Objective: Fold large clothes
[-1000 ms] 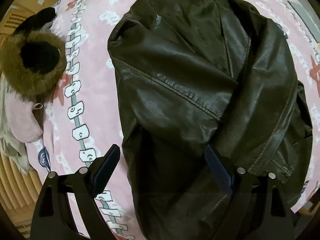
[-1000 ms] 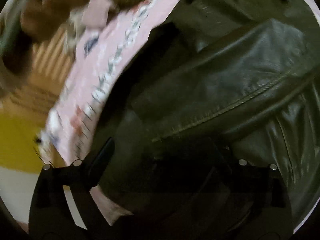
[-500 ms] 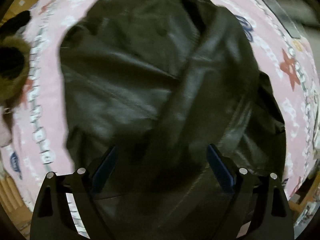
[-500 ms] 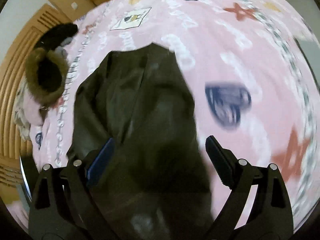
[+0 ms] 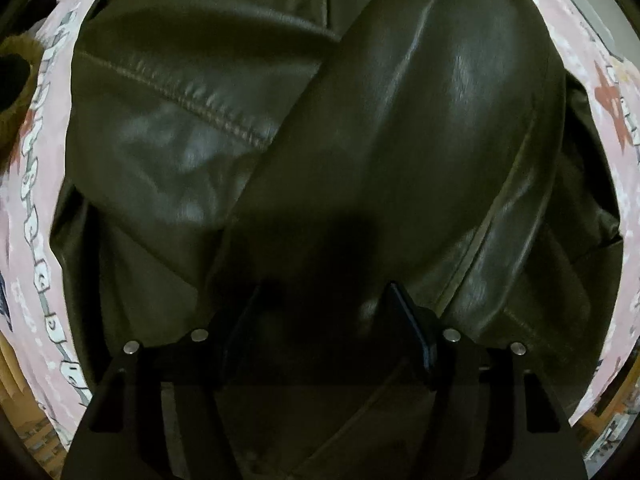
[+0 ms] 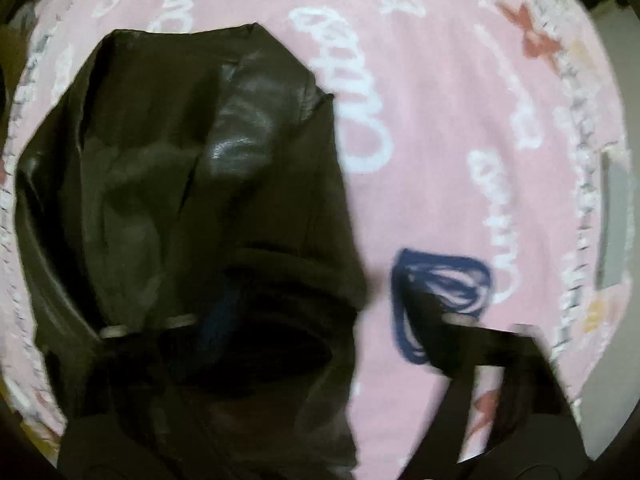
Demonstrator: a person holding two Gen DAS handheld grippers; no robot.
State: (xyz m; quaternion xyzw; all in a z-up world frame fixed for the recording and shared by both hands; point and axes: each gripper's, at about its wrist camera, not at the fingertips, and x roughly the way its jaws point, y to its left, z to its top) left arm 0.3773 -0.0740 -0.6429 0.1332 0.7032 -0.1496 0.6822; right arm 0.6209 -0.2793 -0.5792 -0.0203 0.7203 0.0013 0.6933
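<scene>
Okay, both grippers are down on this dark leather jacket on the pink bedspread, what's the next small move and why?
Probably finish closing before any lift. The left gripper is closing with a fold of the leather jacket between its fingers; the right gripper, blurred, is closing astride the jacket's edge above the pink bedspread. Neither clearly pinches yet, so lifting now might slip.

Setting: home bedroom. I note a bed (image 6: 460,128) covered by a pink printed sheet (image 6: 440,80) with white script, red stars and a blue scribbled heart; a fur-trimmed garment (image 5: 16,76) at its edge; wooden flooring (image 5: 36,436) beside the bed.
</scene>
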